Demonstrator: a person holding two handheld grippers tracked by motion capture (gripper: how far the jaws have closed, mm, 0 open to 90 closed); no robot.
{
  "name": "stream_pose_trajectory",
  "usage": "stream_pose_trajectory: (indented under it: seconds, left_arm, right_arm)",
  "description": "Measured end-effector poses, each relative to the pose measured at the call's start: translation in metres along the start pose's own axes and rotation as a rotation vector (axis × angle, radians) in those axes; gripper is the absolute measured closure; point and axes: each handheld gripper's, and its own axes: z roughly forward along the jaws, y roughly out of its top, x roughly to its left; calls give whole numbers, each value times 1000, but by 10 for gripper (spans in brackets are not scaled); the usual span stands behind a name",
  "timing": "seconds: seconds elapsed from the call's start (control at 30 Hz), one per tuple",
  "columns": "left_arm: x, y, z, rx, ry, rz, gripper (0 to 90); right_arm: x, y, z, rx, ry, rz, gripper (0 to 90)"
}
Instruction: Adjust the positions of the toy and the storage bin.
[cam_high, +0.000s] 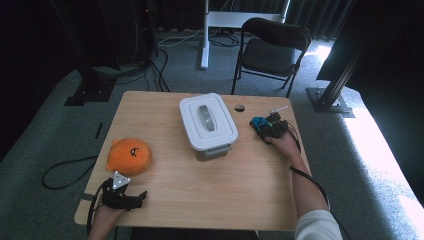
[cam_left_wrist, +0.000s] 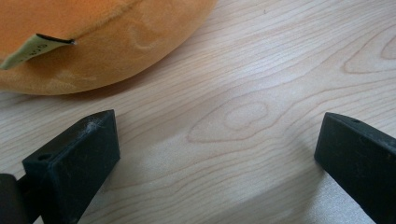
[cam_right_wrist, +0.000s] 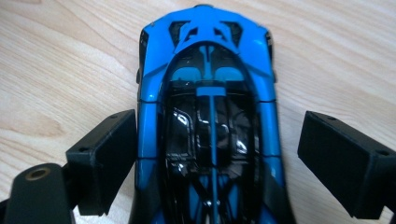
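A blue and black toy car (cam_right_wrist: 210, 93) lies on the wooden table (cam_high: 200, 185) between the jaws of my right gripper (cam_right_wrist: 217, 135). The jaws are open: one sits close against the car's side, the other stands a little off it. In the high view the car (cam_high: 257, 122) and right gripper (cam_high: 269, 128) are at the table's right, beside a white lidded box (cam_high: 207, 125). An orange plush toy (cam_high: 129, 156) rests at the left. My left gripper (cam_high: 134, 198) is just in front of it, open and empty (cam_left_wrist: 219, 140), with the plush (cam_left_wrist: 93, 42) ahead to its left.
A round cable hole (cam_high: 239, 107) is in the tabletop behind the box. A black folding chair (cam_high: 272, 50) stands beyond the far edge. Cables trail over the carpet at the left (cam_high: 65, 172). Bare wood lies between the plush and the box.
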Motion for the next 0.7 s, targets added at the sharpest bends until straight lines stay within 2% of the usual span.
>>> stream_pose_trajectory:
  seconds: [0.07,0.17,0.23,0.4,0.57,0.7]
  left_arm:
    - [0,0,0,0,1,-1,4]
    - [0,0,0,0,2,-3,4]
    - [0,0,0,0,2,-3,4]
    - [0,0,0,0,3,-5,4]
    - [0,-1,-1,1,4,-6,4]
    - [0,-1,-1,1,4,-6,4]
  right_arm:
    - [2,1,5,14,6,-4,132]
    - [0,2,7,16,31,15,150]
    - [0,2,7,15,32,11,151]
    - [-1,0,6,-2,16,38,190]
    - [0,-3,3,-18,31,15,249]
    - [0,-9,0,-36,33,6,252]
